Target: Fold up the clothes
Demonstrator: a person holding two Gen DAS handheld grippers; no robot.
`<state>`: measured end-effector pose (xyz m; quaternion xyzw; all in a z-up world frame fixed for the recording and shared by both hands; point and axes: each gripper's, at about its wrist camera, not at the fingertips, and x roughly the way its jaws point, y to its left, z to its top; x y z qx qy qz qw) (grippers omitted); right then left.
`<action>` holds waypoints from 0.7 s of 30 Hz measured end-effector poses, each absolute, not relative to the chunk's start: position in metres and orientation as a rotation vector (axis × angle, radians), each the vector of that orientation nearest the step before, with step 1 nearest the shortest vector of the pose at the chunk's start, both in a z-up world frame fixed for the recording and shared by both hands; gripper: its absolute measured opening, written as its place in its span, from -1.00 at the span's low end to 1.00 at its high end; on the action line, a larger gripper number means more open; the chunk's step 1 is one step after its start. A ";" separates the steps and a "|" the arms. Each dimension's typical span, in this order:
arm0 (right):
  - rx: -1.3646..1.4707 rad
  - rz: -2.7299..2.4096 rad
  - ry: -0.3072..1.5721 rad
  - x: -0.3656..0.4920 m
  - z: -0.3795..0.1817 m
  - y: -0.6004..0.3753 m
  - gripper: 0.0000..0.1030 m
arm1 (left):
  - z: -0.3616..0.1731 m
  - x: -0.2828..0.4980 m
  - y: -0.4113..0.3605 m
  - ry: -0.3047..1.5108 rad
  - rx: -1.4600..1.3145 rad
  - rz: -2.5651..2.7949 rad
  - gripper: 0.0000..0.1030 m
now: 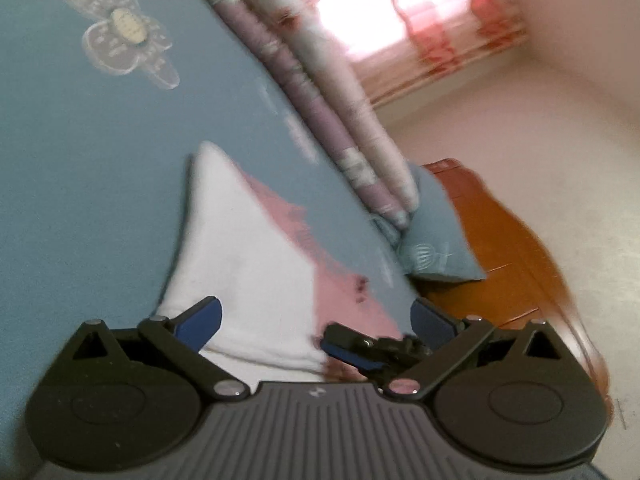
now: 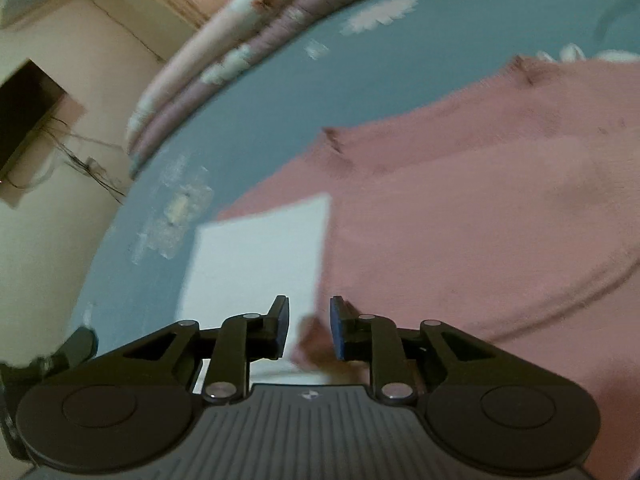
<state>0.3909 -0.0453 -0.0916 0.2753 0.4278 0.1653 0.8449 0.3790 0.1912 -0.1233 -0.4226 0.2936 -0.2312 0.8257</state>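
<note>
A pink and white garment (image 1: 256, 264) lies on a blue floral bedsheet (image 1: 80, 168). The left gripper (image 1: 316, 320) stands wide open over its white part, the right gripper (image 1: 352, 350) beside it.

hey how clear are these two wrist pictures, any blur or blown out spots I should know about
Left wrist view: the window is blown out white behind smeared curtains, and the pink and white garment has soft edges. Right wrist view: motion blur smears the garment and the blue bedsheet; only the right gripper looks sharp. Both views bend straight lines, fisheye style.
</note>
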 end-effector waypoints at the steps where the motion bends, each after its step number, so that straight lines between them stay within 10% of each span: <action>1: 0.579 0.352 0.902 0.388 -0.093 -0.049 -0.54 | -0.123 0.378 0.192 0.618 -0.903 -0.496 0.94; 21: 0.512 0.150 0.794 0.358 -0.058 -0.112 -0.08 | -0.121 0.377 0.189 0.620 -0.847 -0.506 0.95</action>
